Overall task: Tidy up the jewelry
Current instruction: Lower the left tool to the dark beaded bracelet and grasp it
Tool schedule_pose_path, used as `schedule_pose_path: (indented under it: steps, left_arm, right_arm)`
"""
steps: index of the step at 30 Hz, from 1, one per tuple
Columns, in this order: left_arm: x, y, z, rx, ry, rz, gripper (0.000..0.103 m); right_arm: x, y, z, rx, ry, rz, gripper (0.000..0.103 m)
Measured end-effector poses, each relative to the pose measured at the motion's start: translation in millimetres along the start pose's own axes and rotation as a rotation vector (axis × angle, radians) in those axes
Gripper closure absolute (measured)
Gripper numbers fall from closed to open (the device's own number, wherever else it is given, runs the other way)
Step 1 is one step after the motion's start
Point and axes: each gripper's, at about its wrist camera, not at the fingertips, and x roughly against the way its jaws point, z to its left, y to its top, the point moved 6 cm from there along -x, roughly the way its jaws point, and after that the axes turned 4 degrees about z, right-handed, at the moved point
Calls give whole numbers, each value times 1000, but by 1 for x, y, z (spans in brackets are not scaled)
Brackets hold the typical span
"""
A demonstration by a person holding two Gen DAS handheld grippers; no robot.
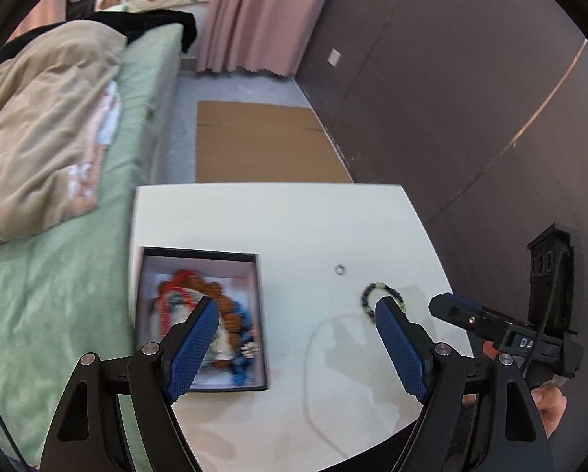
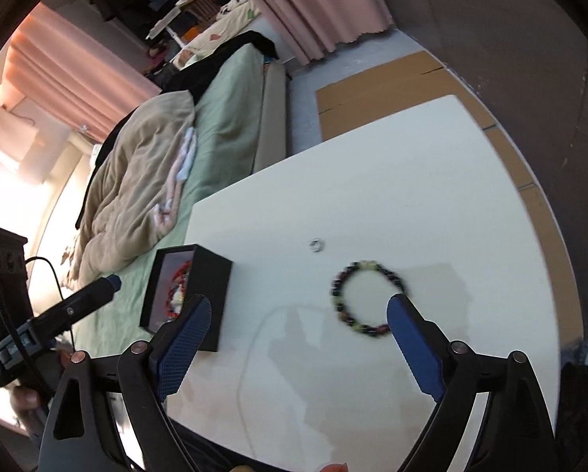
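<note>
A black box [image 1: 259, 314] with a white inside stands on the white table [image 1: 286, 220] and holds several bead strings, red, brown and blue. It also shows in the right wrist view [image 2: 211, 295]. A dark beaded bracelet [image 1: 384, 295] [image 2: 366, 297] and a small silver ring [image 1: 340, 270] [image 2: 316, 244] lie on the table to its right. My left gripper [image 1: 295, 308] is open and empty above the table, its left finger over the box. My right gripper [image 2: 297, 310] is open and empty, near the bracelet; it shows in the left wrist view [image 1: 451, 306] at the right.
A bed with a green sheet [image 1: 58, 275] and a beige quilt [image 1: 38, 137] lies left of the table. Flat cardboard [image 1: 262, 141] lies on the floor beyond the table. A dark wall [image 1: 451, 78] runs along the right. A faint curved mark [image 1: 313, 354] shows on the tabletop.
</note>
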Motion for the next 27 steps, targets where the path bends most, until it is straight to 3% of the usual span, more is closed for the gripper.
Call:
schedule_pose_path:
  steps: [16, 18, 22, 27]
  left_arm:
    - [-80, 3, -50, -62, 9, 144, 21]
    - [-89, 3, -57, -80, 11, 153, 25]
    - [-111, 0, -67, -100, 23, 201, 47]
    - [-135, -4, -77, -126, 41, 238, 55]
  right_arm:
    - [21, 0, -70, -97, -92, -25, 11]
    - [22, 0, -75, -119, -84, -31, 11]
    - [26, 0, -81, -136, -100, -49, 12]
    - [19, -2, -89, -162, -136, -14, 12]
